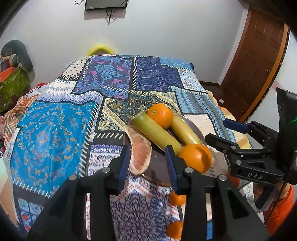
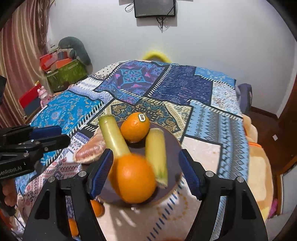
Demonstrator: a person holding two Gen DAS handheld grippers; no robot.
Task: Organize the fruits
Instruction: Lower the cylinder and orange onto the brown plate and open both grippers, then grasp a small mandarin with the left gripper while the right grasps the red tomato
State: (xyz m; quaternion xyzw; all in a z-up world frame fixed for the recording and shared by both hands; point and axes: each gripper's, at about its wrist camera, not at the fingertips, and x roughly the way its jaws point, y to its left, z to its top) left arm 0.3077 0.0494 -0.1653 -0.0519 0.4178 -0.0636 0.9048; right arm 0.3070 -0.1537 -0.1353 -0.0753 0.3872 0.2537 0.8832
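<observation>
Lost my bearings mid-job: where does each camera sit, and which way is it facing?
Left wrist: on the left tool, facing forward and down across the tablecloth to the plate; its own fingers below, right tool at right.
Right wrist: on the right tool, facing forward and down at the plate; its own fingers below, left tool at left.
Shared: plate, far orange, near orange, wall screen.

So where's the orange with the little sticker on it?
In the right wrist view, the stickered orange sits at the far side of the dark plate, wedged between the two yellow-green stalks, beyond the blurred orange nearest the camera.
</observation>
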